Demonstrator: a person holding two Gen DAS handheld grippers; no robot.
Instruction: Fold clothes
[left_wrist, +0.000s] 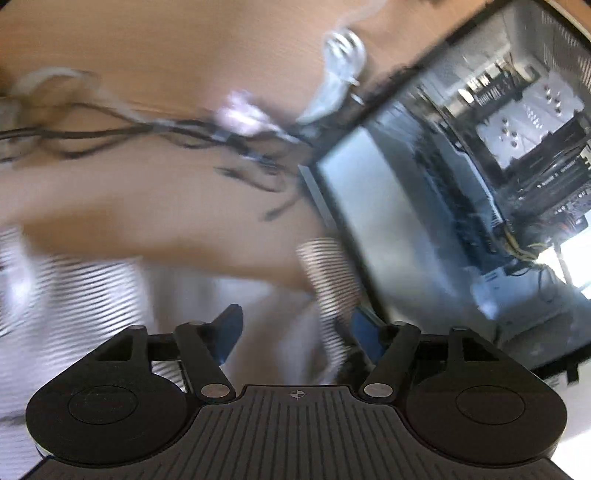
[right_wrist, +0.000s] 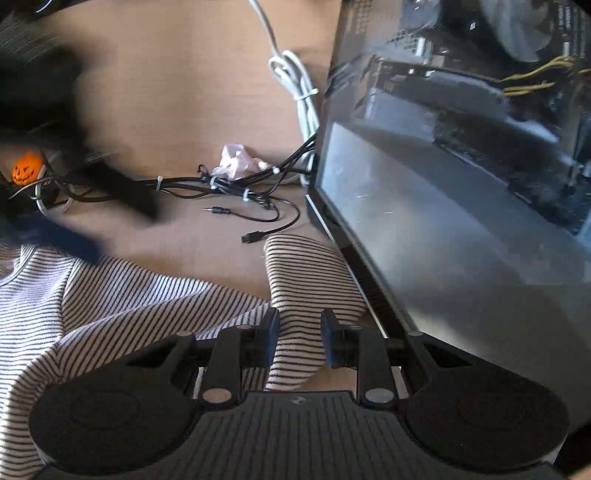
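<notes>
1. At nine o'clock in the right wrist view lay the body of the striped shirt (right_wrist: 110, 302), spread in soft folds on the brown surface (right_wrist: 177, 92). Above it, towards ten o'clock, a dark blurred shape reached in, most likely the other gripper, too smeared to read.
2. Near the centre sat a tangle of black cables (right_wrist: 236, 192) and a crumpled bit of plastic (right_wrist: 236, 160), apart from the cloth; a small orange pumpkin (right_wrist: 26, 172) sat at nine o'clock by the edge.
3. At six o'clock the right gripper (right_wrist: 299, 341) had its fingers narrow, with the striped sleeve (right_wrist: 306, 280) running between them; whether the pads actually pressed the cloth I could not tell.
4. At three o'clock stood a glass-sided computer case (right_wrist: 461, 221), with the sleeve end just beside its base.
5. In the blurred left wrist view, the left gripper (left_wrist: 295, 332) had its fingers wide with nothing clamped, striped cloth lying beneath and beyond them.
6. Judgement: the work looked to be at the sleeve-gathering step, early in the fold. The next move would call for a firm pinch on the sleeve, then carrying it inward across the shirt body, clear of the case and the cables.
</notes>
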